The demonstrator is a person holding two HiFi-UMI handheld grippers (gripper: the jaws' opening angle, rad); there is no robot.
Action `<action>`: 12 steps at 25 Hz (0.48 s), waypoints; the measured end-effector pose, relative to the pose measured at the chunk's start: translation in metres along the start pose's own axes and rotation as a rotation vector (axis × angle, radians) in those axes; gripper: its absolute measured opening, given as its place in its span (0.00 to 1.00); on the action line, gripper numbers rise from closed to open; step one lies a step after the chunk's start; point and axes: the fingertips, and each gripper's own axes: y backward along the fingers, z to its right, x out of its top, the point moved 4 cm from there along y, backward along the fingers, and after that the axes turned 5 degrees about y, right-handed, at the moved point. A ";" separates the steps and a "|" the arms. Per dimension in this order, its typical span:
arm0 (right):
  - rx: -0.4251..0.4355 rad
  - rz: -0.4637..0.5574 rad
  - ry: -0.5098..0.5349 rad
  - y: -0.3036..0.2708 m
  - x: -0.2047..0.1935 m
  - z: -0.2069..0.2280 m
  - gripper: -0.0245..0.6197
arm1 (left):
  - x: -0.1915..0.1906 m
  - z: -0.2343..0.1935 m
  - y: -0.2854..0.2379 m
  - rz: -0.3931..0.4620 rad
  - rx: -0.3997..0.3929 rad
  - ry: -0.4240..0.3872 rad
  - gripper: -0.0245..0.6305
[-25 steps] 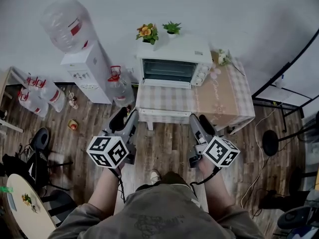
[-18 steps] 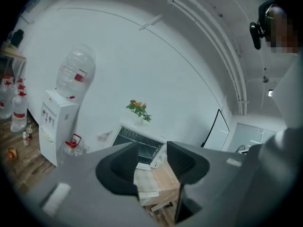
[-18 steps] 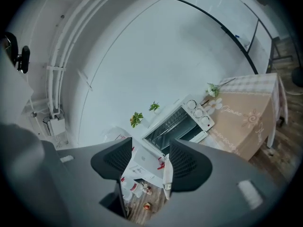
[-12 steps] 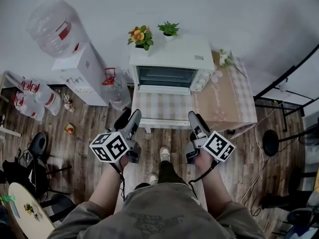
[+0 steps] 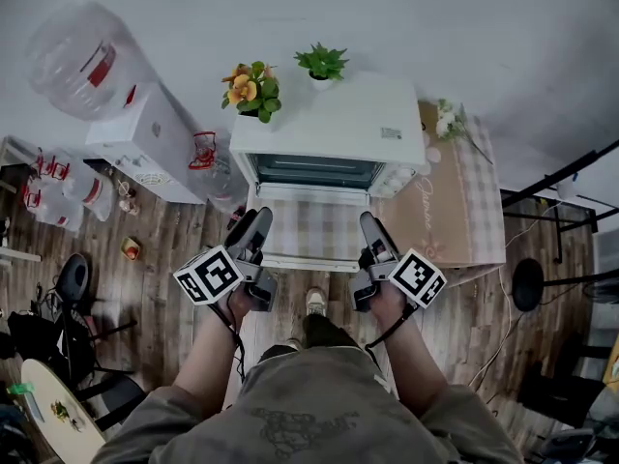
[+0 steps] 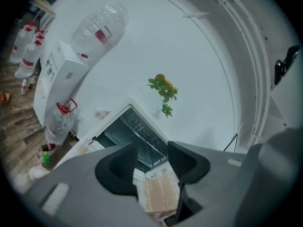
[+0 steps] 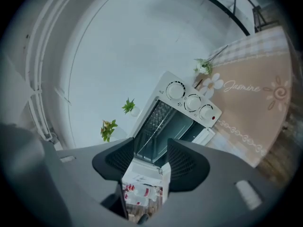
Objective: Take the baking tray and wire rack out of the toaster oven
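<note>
A white toaster oven [image 5: 334,124] stands on a checked-cloth table [image 5: 453,216] with its glass door [image 5: 311,194] folded down. The wire rack [image 7: 157,113] shows inside the cavity in the right gripper view, and the wire rack [image 6: 138,126] also shows in the left gripper view. I cannot make out the baking tray. My left gripper [image 5: 250,230] and right gripper [image 5: 371,230] hover at the table's front edge, short of the door. Both the left gripper [image 6: 152,157] and the right gripper [image 7: 149,157] are open and hold nothing.
Two potted plants [image 5: 250,89] [image 5: 322,62] sit on the oven's top. A water dispenser [image 5: 135,133] with a large bottle stands to the left, with water jugs [image 5: 208,167] on the wooden floor. The oven's knobs [image 7: 193,102] are on its right side. A dark stand [image 5: 527,283] is at right.
I have stepped closer to the oven. It now looks larger and nearer, and both grippers have moved forward up to the table's front edge. Their jaws stay open.
</note>
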 end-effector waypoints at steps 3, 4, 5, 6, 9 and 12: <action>0.038 0.021 -0.092 -0.027 0.003 0.015 0.39 | 0.001 -0.021 -0.026 0.023 0.019 0.104 0.33; 0.047 0.016 -0.120 -0.035 0.002 0.021 0.39 | 0.001 -0.027 -0.034 0.034 0.024 0.135 0.34; 0.054 0.009 -0.147 -0.043 0.000 0.026 0.39 | 0.000 -0.034 -0.041 0.044 0.027 0.163 0.34; 0.059 0.002 -0.172 -0.051 -0.003 0.031 0.39 | 0.000 -0.040 -0.048 0.053 0.030 0.187 0.34; 0.069 0.001 -0.243 -0.071 -0.008 0.044 0.39 | -0.003 -0.056 -0.067 0.077 0.034 0.245 0.34; 0.067 0.018 -0.302 -0.091 -0.010 0.059 0.39 | -0.007 -0.072 -0.085 0.098 0.031 0.312 0.35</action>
